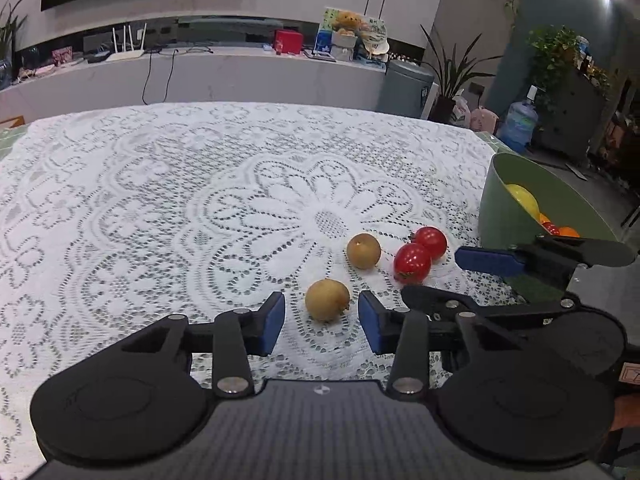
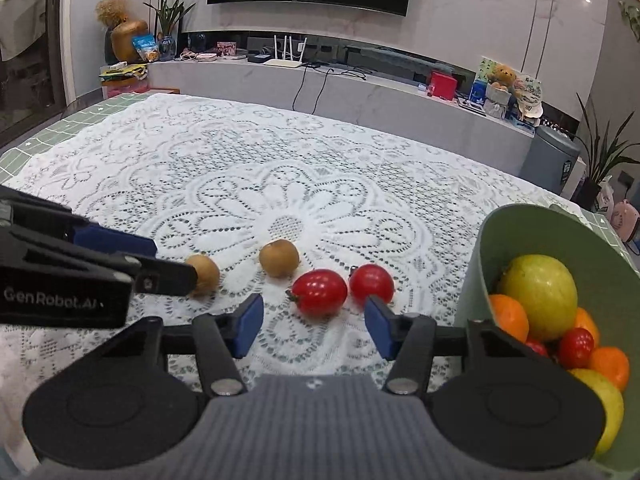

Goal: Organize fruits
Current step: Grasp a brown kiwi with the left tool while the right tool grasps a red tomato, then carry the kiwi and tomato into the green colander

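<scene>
Two brown round fruits and two red tomatoes lie on the lace tablecloth. In the left wrist view my left gripper is open, its blue pads on either side of the near brown fruit; the second brown fruit and the tomatoes lie beyond. In the right wrist view my right gripper is open just in front of the near tomato, with the other tomato beside it. The green bowl at the right holds apples, oranges and tomatoes.
The left gripper reaches in from the left of the right wrist view, partly hiding a brown fruit. The right gripper shows in the left wrist view before the bowl. A low cabinet and TV stand behind the table.
</scene>
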